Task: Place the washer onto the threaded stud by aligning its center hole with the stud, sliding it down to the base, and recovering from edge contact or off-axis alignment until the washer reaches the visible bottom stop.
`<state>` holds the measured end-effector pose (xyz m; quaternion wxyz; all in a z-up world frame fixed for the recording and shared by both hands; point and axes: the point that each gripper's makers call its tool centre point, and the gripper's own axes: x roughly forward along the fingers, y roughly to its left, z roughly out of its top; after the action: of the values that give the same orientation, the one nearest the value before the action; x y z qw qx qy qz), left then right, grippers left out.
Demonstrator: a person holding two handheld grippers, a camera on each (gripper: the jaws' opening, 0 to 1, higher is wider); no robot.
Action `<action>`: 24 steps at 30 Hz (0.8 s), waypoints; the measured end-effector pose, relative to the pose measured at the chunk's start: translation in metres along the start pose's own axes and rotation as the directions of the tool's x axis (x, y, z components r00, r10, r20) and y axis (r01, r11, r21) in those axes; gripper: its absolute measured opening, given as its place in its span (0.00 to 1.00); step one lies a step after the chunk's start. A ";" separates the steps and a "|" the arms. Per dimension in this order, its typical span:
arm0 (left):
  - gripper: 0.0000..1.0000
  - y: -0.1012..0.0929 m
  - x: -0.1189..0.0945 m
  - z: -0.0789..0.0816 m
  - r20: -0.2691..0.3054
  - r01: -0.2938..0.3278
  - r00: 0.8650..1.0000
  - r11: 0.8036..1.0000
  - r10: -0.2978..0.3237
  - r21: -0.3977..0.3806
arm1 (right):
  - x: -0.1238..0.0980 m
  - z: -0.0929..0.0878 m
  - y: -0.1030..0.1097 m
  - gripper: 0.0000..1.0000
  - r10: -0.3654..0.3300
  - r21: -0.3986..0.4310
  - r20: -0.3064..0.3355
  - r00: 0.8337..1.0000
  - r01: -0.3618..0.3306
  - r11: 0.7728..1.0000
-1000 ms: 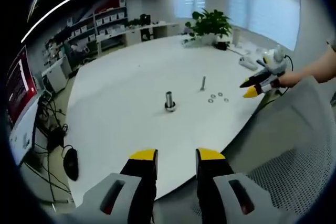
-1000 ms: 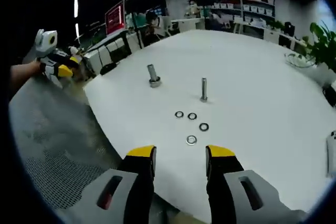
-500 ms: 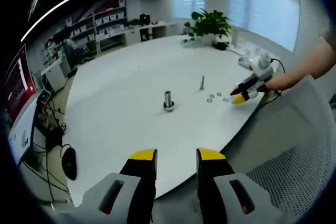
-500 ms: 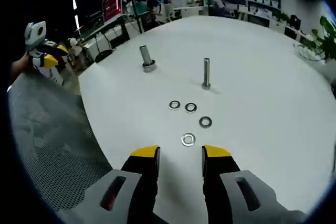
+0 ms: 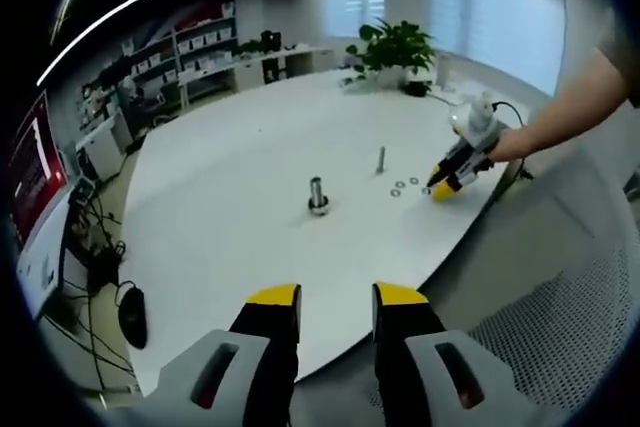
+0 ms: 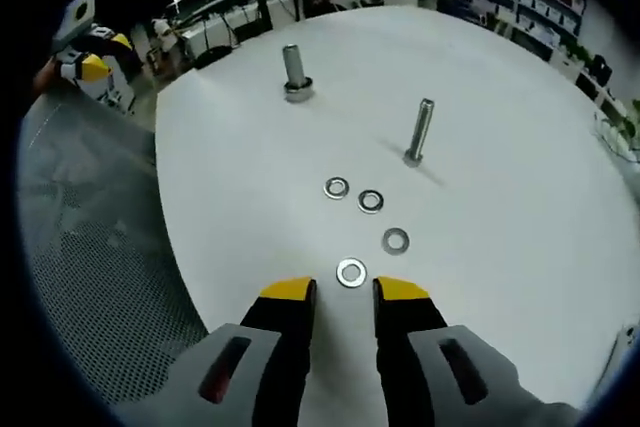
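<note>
Several steel washers lie on the white round table [image 6: 500, 277]; the nearest washer [image 6: 351, 272] sits just ahead of my right gripper [image 6: 345, 292], whose yellow-tipped jaws are open with a narrow gap and nothing between them. Beyond the washers, a thin threaded stud [image 6: 418, 132] stands upright, and a thicker stud on a round base [image 6: 295, 72] stands farther back. In the left gripper view, my left gripper [image 5: 335, 297] hangs open off the table's near edge, far from the thick stud [image 5: 318, 195], the thin stud [image 5: 381, 159] and the washers [image 5: 412, 185]. The right gripper [image 5: 447, 182] comes in there beside the washers.
A grey mesh chair [image 6: 80, 277] stands to the left of the table edge in the right gripper view. A potted plant [image 5: 395, 45] stands at the table's far side, with shelves [image 5: 195, 47] behind and a red screen [image 5: 30, 172] at the left.
My right gripper has moved forward and down to the nearest washer, and its jaws have narrowed. The left gripper has stayed about where it was.
</note>
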<state>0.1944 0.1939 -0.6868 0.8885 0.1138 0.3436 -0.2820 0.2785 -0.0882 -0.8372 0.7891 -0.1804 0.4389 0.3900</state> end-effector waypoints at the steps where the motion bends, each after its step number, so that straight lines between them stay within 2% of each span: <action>1: 0.26 -0.001 0.000 0.000 -0.002 0.003 1.000 1.000 -0.003 -0.002 | 0.000 0.000 0.000 0.26 0.003 -0.020 -0.008 1.000 -0.003 1.000; 5: 0.26 -0.001 0.000 -0.001 -0.005 0.011 1.000 1.000 -0.011 -0.007 | 0.003 0.002 -0.002 0.26 0.023 -0.055 -0.019 1.000 -0.024 0.998; 7: 0.26 -0.002 0.000 0.001 0.007 0.016 1.000 1.000 -0.016 -0.012 | 0.002 0.001 -0.004 0.24 0.029 -0.071 -0.057 0.998 -0.033 0.997; 9: 0.26 -0.002 0.001 0.000 0.001 0.018 1.000 1.000 -0.018 -0.013 | 0.002 0.000 -0.006 0.22 0.038 -0.122 -0.115 0.993 -0.052 0.991; 12: 0.26 -0.002 0.002 -0.001 -0.008 0.021 1.000 1.000 -0.021 -0.006 | 0.002 -0.001 -0.006 0.20 0.048 -0.221 -0.199 0.979 -0.092 0.971; 16: 0.26 -0.002 0.001 0.000 0.000 0.018 1.000 1.000 -0.018 -0.008 | 0.002 -0.002 -0.004 0.20 0.054 -0.283 -0.286 0.957 -0.138 0.949; 18: 0.26 -0.002 0.001 -0.001 -0.004 0.020 1.000 1.000 -0.020 -0.011 | 0.002 -0.002 -0.003 0.21 0.055 -0.301 -0.306 0.950 -0.152 0.941; 20: 0.26 -0.003 0.002 -0.001 -0.006 0.022 1.000 1.000 -0.022 -0.005 | 0.003 -0.002 -0.002 0.21 0.051 -0.353 -0.330 0.943 -0.173 0.920; 24: 0.26 -0.002 0.001 -0.001 -0.005 0.020 1.000 1.000 -0.020 -0.010 | 0.005 -0.001 0.000 0.20 0.051 -0.380 -0.357 0.933 -0.195 0.904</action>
<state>0.1936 0.1922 -0.6885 0.8853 0.1068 0.3484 -0.2889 0.2796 -0.0868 -0.8425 0.6198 -0.3775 0.4872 0.4858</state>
